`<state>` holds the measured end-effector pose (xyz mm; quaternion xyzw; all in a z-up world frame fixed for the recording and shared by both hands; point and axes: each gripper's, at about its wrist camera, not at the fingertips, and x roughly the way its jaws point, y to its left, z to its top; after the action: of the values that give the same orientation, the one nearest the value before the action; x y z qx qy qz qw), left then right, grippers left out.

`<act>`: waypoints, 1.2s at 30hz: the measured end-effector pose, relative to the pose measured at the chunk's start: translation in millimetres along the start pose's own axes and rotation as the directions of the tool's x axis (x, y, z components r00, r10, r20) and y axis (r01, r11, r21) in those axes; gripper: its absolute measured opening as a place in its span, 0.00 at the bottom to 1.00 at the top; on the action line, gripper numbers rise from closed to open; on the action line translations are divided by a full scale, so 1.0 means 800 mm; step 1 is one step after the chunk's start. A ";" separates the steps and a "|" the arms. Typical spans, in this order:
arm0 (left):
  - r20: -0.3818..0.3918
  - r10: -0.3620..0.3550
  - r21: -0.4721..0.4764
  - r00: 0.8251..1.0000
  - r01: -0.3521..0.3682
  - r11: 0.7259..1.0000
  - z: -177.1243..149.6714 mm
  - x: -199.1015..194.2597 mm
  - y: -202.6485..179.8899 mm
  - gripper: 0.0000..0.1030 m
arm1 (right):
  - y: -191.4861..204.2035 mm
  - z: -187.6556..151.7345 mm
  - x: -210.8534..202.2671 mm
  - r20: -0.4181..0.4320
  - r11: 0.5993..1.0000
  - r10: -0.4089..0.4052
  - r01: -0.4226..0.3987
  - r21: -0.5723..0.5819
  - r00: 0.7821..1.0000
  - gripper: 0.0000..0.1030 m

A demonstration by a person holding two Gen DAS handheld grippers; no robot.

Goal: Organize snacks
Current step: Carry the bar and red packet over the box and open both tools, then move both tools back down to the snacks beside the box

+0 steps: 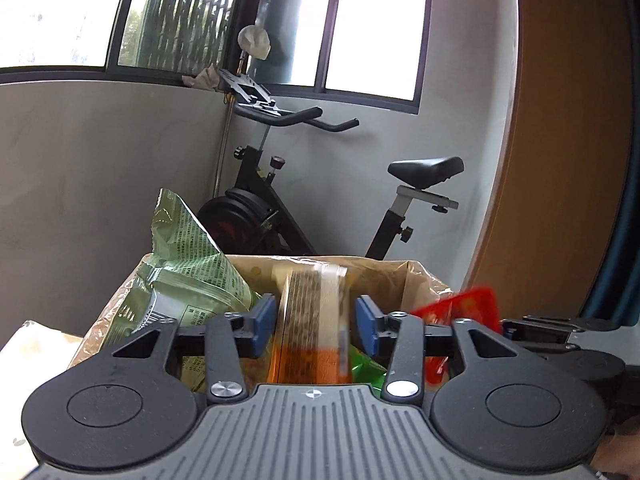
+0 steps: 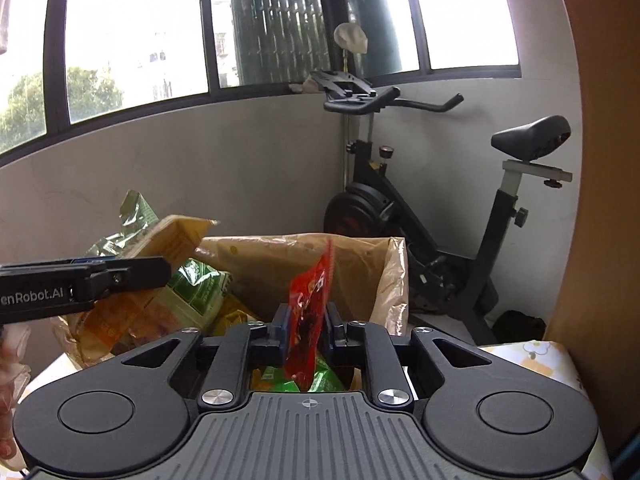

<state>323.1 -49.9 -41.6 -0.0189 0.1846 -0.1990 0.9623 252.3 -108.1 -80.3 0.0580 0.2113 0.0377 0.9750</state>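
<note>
A cardboard box (image 1: 400, 276) lined with clear plastic holds several snack packs. My left gripper (image 1: 316, 324) stands over it, with an orange and tan snack packet (image 1: 312, 312) between its blue pads; small gaps show at each side, so the grip is unclear. A green snack bag (image 1: 188, 264) sticks up at the box's left. My right gripper (image 2: 306, 326) is shut on a red snack packet (image 2: 310, 300), held above the box (image 2: 360, 264). The left gripper (image 2: 80, 284) and its tan packet (image 2: 176, 240) show at the left in the right wrist view.
An exercise bike (image 1: 320, 200) stands behind the box against the grey wall, also in the right wrist view (image 2: 440, 208). A wooden panel (image 1: 560, 140) is on the right. A patterned tablecloth (image 2: 540, 360) covers the table under the box.
</note>
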 end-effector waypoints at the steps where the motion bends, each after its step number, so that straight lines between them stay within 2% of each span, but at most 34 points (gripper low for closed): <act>1: 0.010 -0.003 -0.007 1.000 0.003 1.000 0.000 -0.007 0.006 0.72 | 0.001 -0.001 0.001 0.000 1.000 0.007 -0.007 -0.004 1.000 0.35; 2: 0.022 -0.001 -0.003 1.000 0.001 1.000 0.000 -0.010 0.008 0.81 | 0.002 -0.001 0.000 0.000 1.000 0.011 -0.011 -0.010 1.000 0.41; 3: 0.030 0.002 0.006 1.000 -0.002 1.000 0.001 -0.012 0.010 0.84 | 0.004 -0.001 -0.001 0.000 1.000 0.011 -0.011 -0.017 1.000 0.44; 7: -0.007 0.002 0.018 1.000 -0.002 1.000 0.006 -0.023 0.022 0.84 | 0.003 0.002 -0.019 0.019 1.000 0.023 -0.023 0.012 1.000 0.50; 9: -0.011 -0.020 0.016 1.000 0.020 1.000 0.004 -0.040 0.032 0.88 | 0.006 0.000 -0.036 0.055 1.000 0.029 -0.029 0.002 0.998 0.56; 11: -0.013 -0.027 0.010 1.000 0.027 1.000 -0.003 -0.057 0.043 0.93 | 0.008 -0.005 -0.057 0.089 1.000 0.019 -0.018 -0.006 0.996 0.69; 13: -0.020 -0.026 0.001 0.999 0.026 1.000 -0.013 -0.075 0.055 0.94 | 0.005 -0.014 -0.078 0.116 1.000 -0.004 0.003 0.011 0.993 0.76; 14: -0.035 -0.015 -0.004 0.999 0.015 1.000 -0.019 -0.081 0.061 0.95 | 0.006 -0.020 -0.086 0.126 1.000 -0.019 0.017 0.019 0.992 0.84; 15: -0.055 0.005 -0.007 0.998 -0.005 1.000 -0.025 -0.086 0.066 0.95 | 0.006 -0.026 -0.095 0.134 0.999 -0.039 0.036 0.026 0.990 0.87; 18: -0.092 0.073 0.013 0.993 -0.072 0.997 -0.043 -0.095 0.079 0.95 | 0.005 -0.052 -0.112 0.144 0.998 -0.048 0.041 0.052 0.988 0.89; 20: -0.094 0.102 0.012 0.990 -0.101 0.995 -0.059 -0.103 0.087 0.95 | 0.005 -0.071 -0.119 0.128 0.992 -0.071 0.057 0.109 0.989 0.96; 22: -0.107 0.136 -0.012 0.985 -0.139 0.990 -0.076 -0.107 0.096 0.95 | 0.009 -0.095 -0.122 0.105 0.988 -0.096 0.082 0.134 0.990 0.97; 25: -0.115 0.147 -0.028 0.982 -0.151 0.988 -0.102 -0.109 0.104 0.98 | 0.019 -0.129 -0.114 0.042 0.990 -0.121 0.117 0.083 0.992 1.00; 29: -0.137 0.202 -0.025 0.970 -0.207 0.978 -0.131 -0.111 0.105 1.00 | 0.024 -0.170 -0.093 -0.050 0.993 -0.083 0.087 0.085 0.995 1.00; 32: -0.154 0.213 -0.026 0.965 -0.220 0.975 -0.146 -0.109 0.104 1.00 | 0.030 -0.195 -0.072 -0.107 0.991 -0.076 0.087 0.101 0.991 1.00; 36: -0.203 0.256 0.005 0.945 -0.261 0.965 -0.165 -0.096 0.105 1.00 | 0.041 -0.217 -0.043 -0.170 0.992 -0.050 0.068 0.103 0.984 1.00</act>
<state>241.6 62.1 -147.4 0.0153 0.2842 -0.0699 0.9561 147.1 -62.0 -219.2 0.1012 0.2957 0.0021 0.9499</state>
